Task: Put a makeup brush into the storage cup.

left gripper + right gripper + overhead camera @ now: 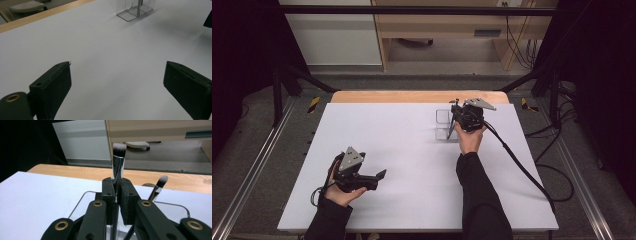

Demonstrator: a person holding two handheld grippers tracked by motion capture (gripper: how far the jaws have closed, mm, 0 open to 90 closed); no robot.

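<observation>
Right gripper (455, 119) over clear organizer (443, 124), forearm stretched forward, jaws clamped on upright flat-top brush (118, 167). Smaller brush (158, 187) leans inside organizer. Left gripper (381, 175) rests well nearer the person than organizer, jaws wide, empty.

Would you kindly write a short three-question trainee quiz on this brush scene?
1. True or false: the left gripper holds a brush.
2. What does the right gripper clamp? A) the wide brush B) the thin brush C) nothing
3. Fill in: the clear holder stands on the table's ____ side, as the high view shows it.

Key: 1. False, its jaws are open and hold nothing. 2. A, by the chrome ferrule, bristles up. 3. Right, at the far end.
</observation>
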